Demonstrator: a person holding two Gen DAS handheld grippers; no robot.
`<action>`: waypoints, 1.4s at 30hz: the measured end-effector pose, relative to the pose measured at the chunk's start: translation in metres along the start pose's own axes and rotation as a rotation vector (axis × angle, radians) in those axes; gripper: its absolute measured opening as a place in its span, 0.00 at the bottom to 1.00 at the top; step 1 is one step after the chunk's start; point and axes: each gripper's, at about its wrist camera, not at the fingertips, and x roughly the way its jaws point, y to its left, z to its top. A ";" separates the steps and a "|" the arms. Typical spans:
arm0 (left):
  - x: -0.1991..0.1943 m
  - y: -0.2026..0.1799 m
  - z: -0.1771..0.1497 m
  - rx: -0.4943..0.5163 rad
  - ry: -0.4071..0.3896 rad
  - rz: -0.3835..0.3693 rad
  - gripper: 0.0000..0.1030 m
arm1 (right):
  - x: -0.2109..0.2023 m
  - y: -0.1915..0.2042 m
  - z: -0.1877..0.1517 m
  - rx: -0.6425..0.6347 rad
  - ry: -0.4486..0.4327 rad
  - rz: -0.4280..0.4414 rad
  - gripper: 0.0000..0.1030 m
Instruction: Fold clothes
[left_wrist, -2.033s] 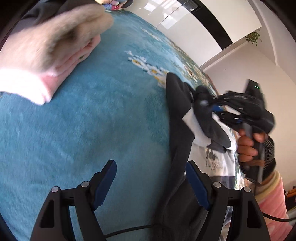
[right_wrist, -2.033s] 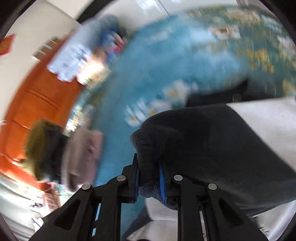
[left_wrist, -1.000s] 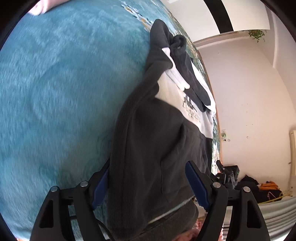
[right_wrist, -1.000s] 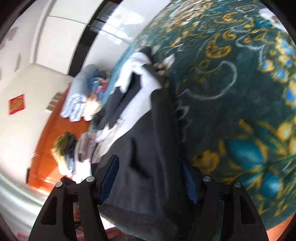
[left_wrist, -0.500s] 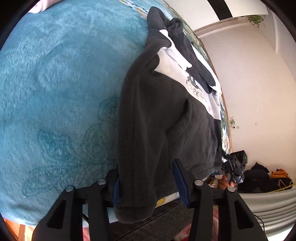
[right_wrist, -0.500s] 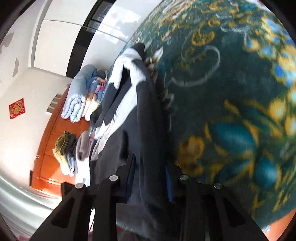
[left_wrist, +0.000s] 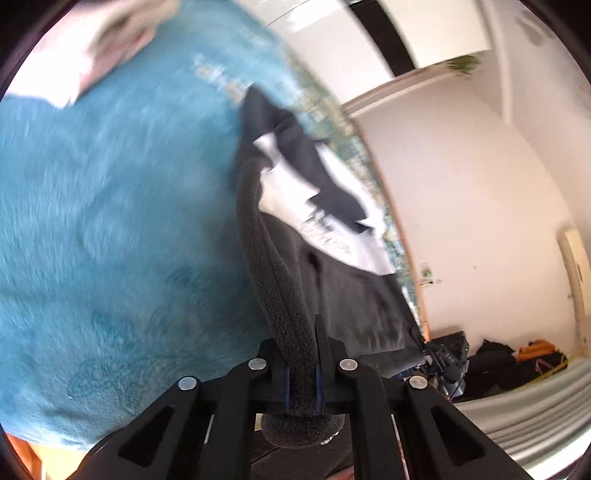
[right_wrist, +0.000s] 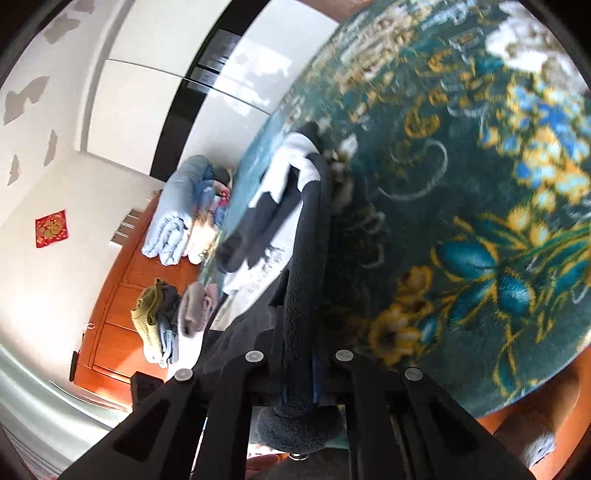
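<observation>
In the left wrist view a blurred pink and beige bundle of cloth (left_wrist: 107, 44) sits at the upper left edge, partly cut off by the lens rim. Below it spreads the teal blanket (left_wrist: 110, 221), smeared by motion. Right of centre the dark grey and white fleece top (left_wrist: 295, 229) stretches across the blanket toward the camera. The left tongs (left_wrist: 301, 380) are squeezed tight on a thick fold of its hem, and a lump of fleece bulges out beneath the pads, hiding them almost entirely. At the far right corner of the garment the right tongs show small and dark; their grip is too small to read here.

In the right wrist view, stacked folded clothes (right_wrist: 173, 221) lie at the left against a wooden headboard (right_wrist: 118, 317), details soft. At centre the right tongs (right_wrist: 299, 380) are clamped on another fold of the fleece top (right_wrist: 306, 236). The blanket's floral pattern (right_wrist: 480, 221) fills the right, blurred.
</observation>
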 end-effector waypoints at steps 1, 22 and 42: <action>-0.009 -0.009 0.000 0.025 -0.009 -0.008 0.09 | -0.005 0.010 -0.002 -0.020 -0.007 0.010 0.08; 0.090 0.066 0.217 -0.369 -0.092 -0.104 0.09 | 0.106 0.023 0.160 0.287 -0.011 0.213 0.09; 0.127 0.092 0.217 -0.113 0.004 0.204 0.73 | 0.095 -0.065 0.183 0.326 -0.059 -0.147 0.54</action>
